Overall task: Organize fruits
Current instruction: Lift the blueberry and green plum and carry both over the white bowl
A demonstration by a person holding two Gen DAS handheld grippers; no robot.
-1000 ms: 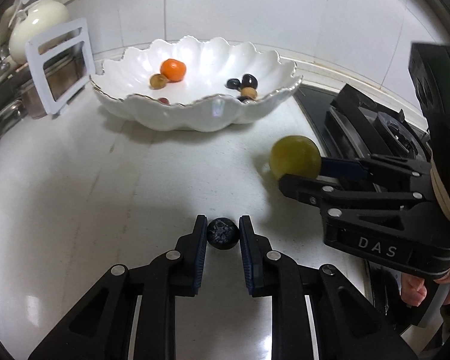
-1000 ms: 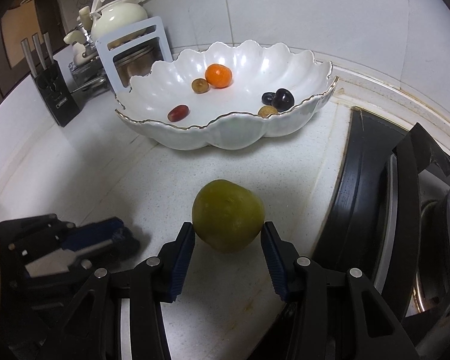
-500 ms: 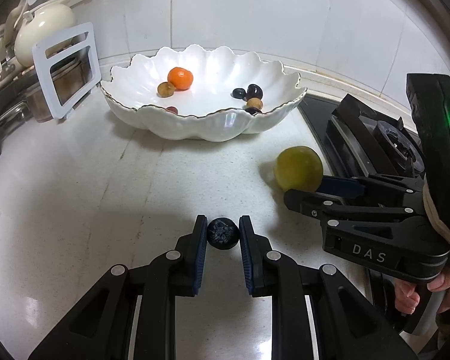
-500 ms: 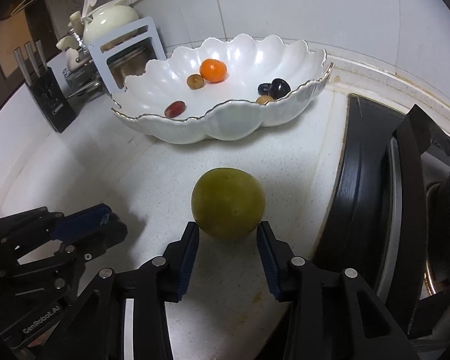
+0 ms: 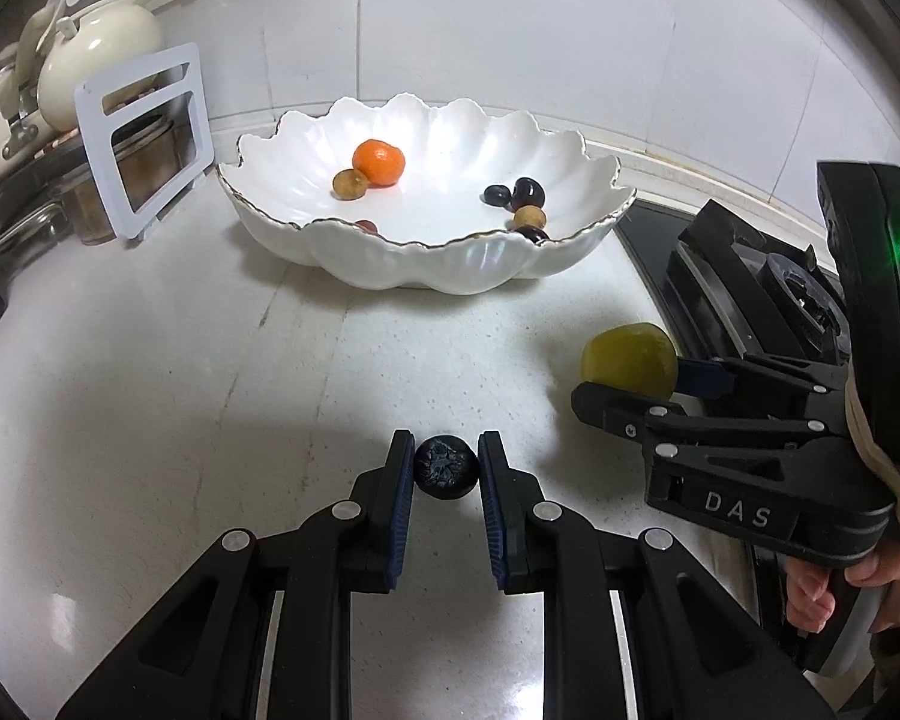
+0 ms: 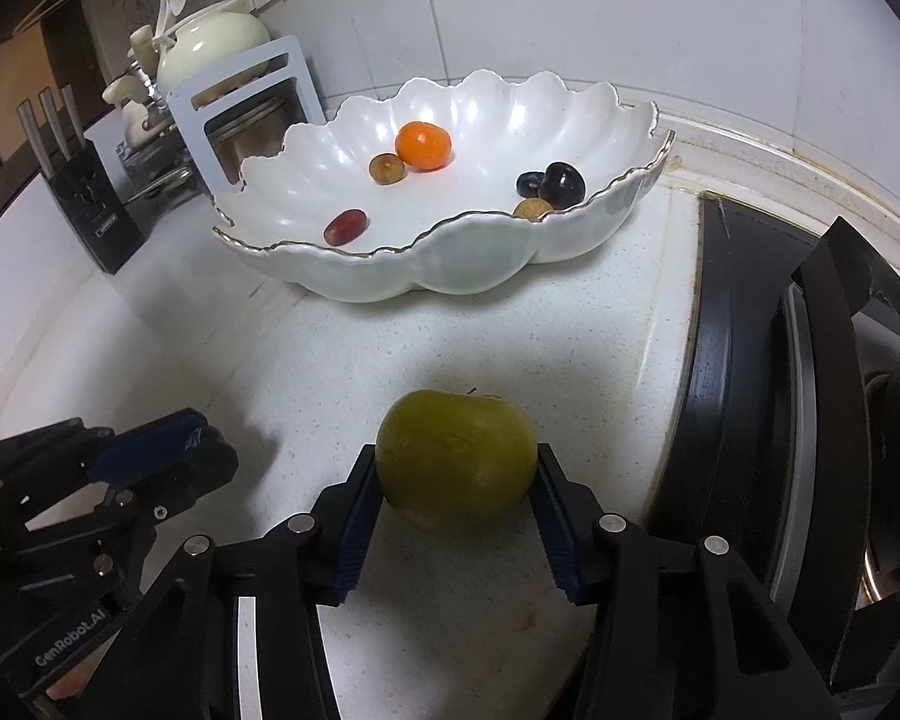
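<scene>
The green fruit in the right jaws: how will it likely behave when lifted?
The green fruit is round and smooth, so it may slip or roll if released. It overhangs the pads' tips, so the grip looks shallow. Probably firm.

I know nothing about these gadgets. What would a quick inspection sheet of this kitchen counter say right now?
Surface: speckled white stone counter, no spills seen.
Job's things: scalloped white gold-rimmed bowl holds an orange mandarin, a red grape, brown and dark fruits.
Grippers: left hand-held gripper shut on a small dark wrinkled fruit; right hand-held gripper shut on a round green fruit.
Clutter: black knife block, cream ceramic teapot, white metal rack.
Cables: nothing seen.
Surroundings: white tiled wall, black gas stove.
</scene>
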